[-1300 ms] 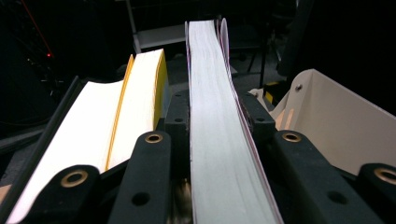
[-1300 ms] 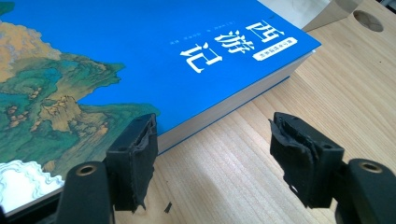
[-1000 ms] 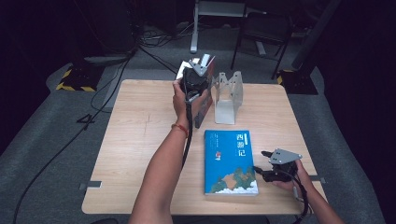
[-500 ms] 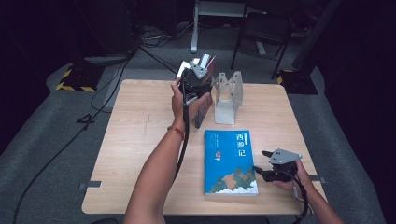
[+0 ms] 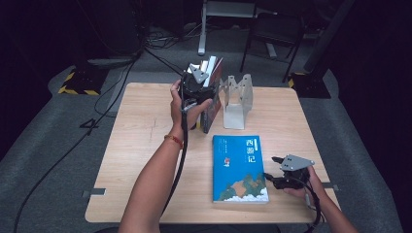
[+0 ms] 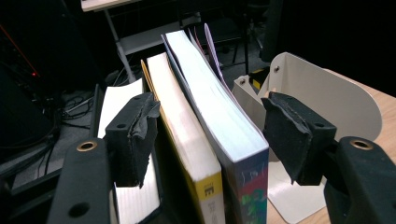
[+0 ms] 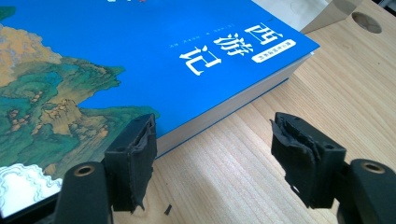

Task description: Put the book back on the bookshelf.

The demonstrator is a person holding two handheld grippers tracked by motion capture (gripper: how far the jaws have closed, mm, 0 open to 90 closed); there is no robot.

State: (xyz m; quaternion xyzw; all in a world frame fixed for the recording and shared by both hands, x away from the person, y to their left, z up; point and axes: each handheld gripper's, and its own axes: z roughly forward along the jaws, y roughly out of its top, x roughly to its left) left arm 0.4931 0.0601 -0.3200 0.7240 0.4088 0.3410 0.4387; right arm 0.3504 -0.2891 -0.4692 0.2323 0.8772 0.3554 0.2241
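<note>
Several books (image 5: 212, 99) stand upright near the table's far edge, just left of a metal bookend (image 5: 236, 99). My left gripper (image 5: 197, 80) is over their tops. In the left gripper view it (image 6: 212, 135) is open, its jaws straddling a yellow-spined book (image 6: 187, 140) and a thicker colourful one (image 6: 224, 116); a third book (image 6: 122, 100) sits outside the left jaw. A blue book (image 5: 240, 167) lies flat at the front right. My right gripper (image 5: 278, 175) is open at its right edge, low over the wood, with the book's edge (image 7: 224, 112) just ahead of the jaws (image 7: 212, 158).
The beige bookend (image 6: 322, 93) stands a little apart from the upright books. The wooden table (image 5: 141, 145) has bare room on its left half. Chairs, cables and stands sit on the dark floor beyond the far edge.
</note>
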